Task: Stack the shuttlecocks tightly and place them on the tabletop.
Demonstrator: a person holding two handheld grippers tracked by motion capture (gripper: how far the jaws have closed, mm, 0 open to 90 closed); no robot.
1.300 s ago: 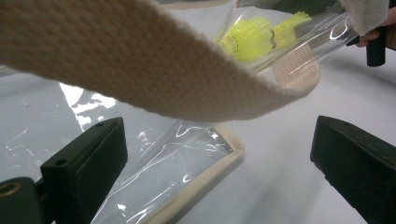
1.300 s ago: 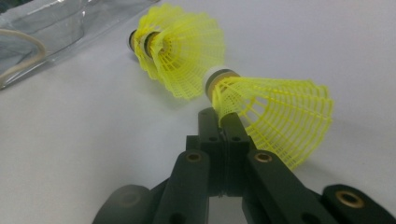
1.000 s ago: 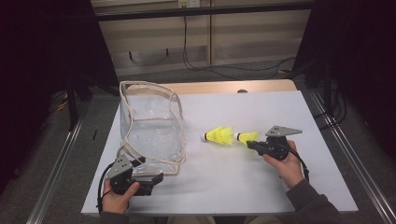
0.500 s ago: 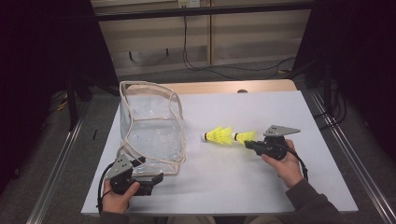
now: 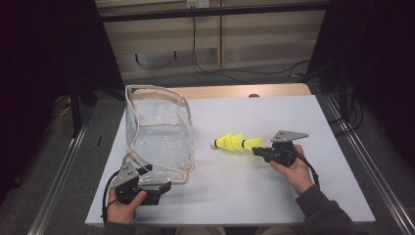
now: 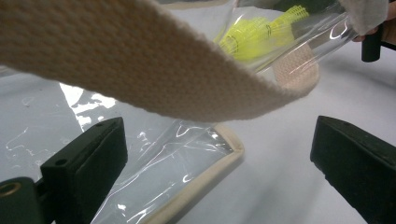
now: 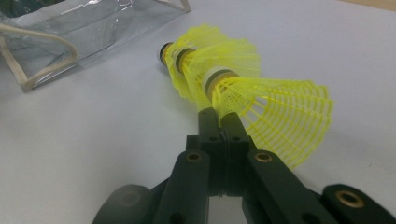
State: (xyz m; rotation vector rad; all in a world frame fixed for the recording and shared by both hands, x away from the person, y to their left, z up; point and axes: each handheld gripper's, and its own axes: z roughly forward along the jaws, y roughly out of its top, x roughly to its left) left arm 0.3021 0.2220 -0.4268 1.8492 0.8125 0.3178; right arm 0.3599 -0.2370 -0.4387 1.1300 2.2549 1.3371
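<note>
Now: Shuttlecocks Pinched Beside the Clear Bag

At the left of the high view, the left tongs [image 5: 164, 187] lie low on the white counter [image 5: 293, 117], held in the person's left hand [image 5: 123, 205] near the front edge. Their jaws stand spread wide, with nothing pressed between them. In the left gripper view a beige woven strap [image 6: 140, 60] crosses above the open jaws, and the beige-trimmed corner of the clear bag [image 5: 159, 132] lies on the counter between them.

That bag stands upright on the left half of the counter, just beyond the left tongs, its mouth open at the top and its strap looping down the front.

Right of the bag, apart from it, a stack of yellow shuttlecocks [image 5: 237, 143] sits near the middle of the counter, cork end pointing toward the bag. The right tongs [image 5: 254, 149], held in the right hand [image 5: 293, 169], are pressed together on the skirt of the nearest shuttlecock. In the right gripper view the jaws meet on the yellow mesh, with three nested shuttlecocks [image 7: 219, 74] reaching away from them.
</note>
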